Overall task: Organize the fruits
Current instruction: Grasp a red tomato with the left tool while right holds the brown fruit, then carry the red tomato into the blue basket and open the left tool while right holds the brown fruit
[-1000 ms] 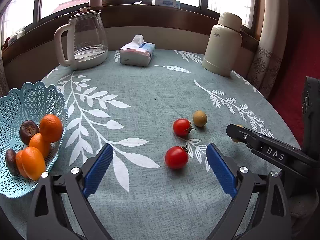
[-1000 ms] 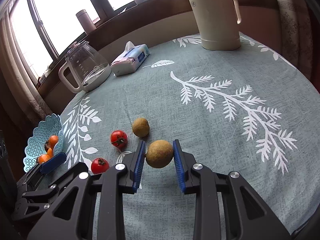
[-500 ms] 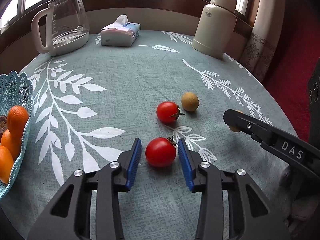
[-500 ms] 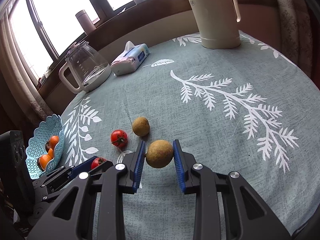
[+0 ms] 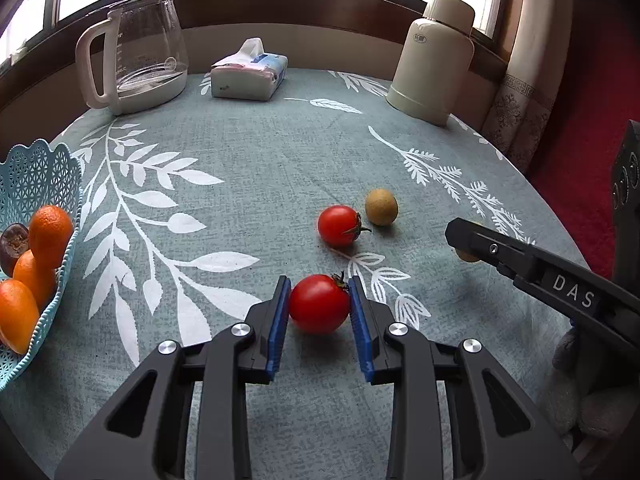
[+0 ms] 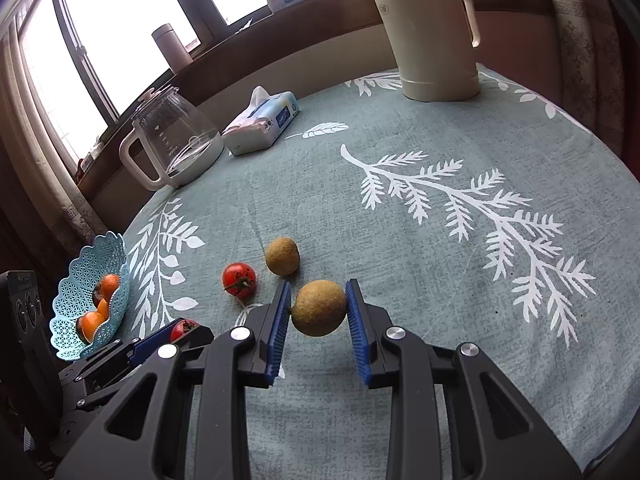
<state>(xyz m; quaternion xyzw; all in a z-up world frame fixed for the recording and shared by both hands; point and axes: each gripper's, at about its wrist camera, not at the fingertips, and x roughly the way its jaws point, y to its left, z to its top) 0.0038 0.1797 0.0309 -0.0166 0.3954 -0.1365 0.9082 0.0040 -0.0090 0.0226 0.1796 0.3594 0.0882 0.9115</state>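
1. The tomato (image 5: pixel 319 303) in my left gripper (image 5: pixel 319 312) is light, smooth and soft. I judge the skin can split or slip if I press hard, so the hold must be gentle and across its widest part, away from the stem.
2. The left jaws are pinching this tomato on both sides. It sits low over the worktop (image 5: pixel 248 184); I cannot tell if it touches the cloth or is just lifted.
3. The brown fruit (image 6: pixel 319 307) in my right gripper (image 6: pixel 318 312) looks rough and firm, so I judge it grips better and bruises less. The right jaws are pinching it at its middle, and its shadow on the cloth suggests it hangs a little above the worktop.
4. Both grippers point forward and downward, low over the near edge, the left one beside the right.
5. A second tomato (image 5: pixel 339 225) and a small brown fruit (image 5: pixel 381 212) lie free on the worktop, just beside each other, beyond the jaws.
6. The basket (image 5: pixel 44 168) stands at the far left edge, well apart from the loose fruits, and holds oranges (image 5: pixel 50 230) and a dark fruit (image 5: pixel 13 243). I judge both held fruits should go there, lowered softly, because a dropped tomato can burst.
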